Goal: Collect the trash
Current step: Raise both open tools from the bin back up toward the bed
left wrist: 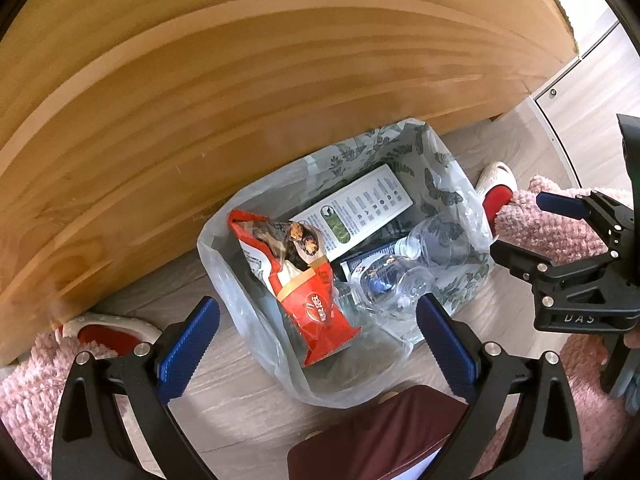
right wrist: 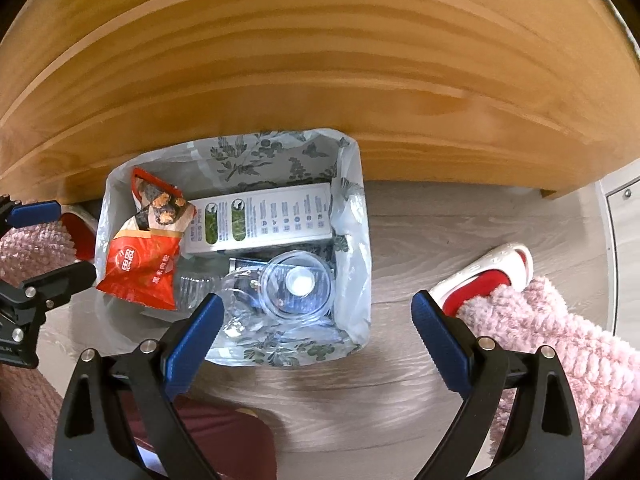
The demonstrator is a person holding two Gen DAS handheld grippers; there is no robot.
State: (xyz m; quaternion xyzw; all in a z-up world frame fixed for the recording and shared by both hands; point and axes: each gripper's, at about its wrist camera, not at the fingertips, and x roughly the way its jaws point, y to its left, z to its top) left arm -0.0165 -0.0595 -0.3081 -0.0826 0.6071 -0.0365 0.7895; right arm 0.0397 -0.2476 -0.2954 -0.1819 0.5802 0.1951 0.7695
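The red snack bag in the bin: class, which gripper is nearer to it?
Left. The left gripper hangs open almost directly above the red snack bag; the right gripper hangs open over the bin's opposite side.

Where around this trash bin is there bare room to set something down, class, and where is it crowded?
Bare floor lies right of the bin, bordered by the wooden panel and slipper. A narrower strip lies in front of the bin. Inside it is crowded: snack bag, box and clear bottles.
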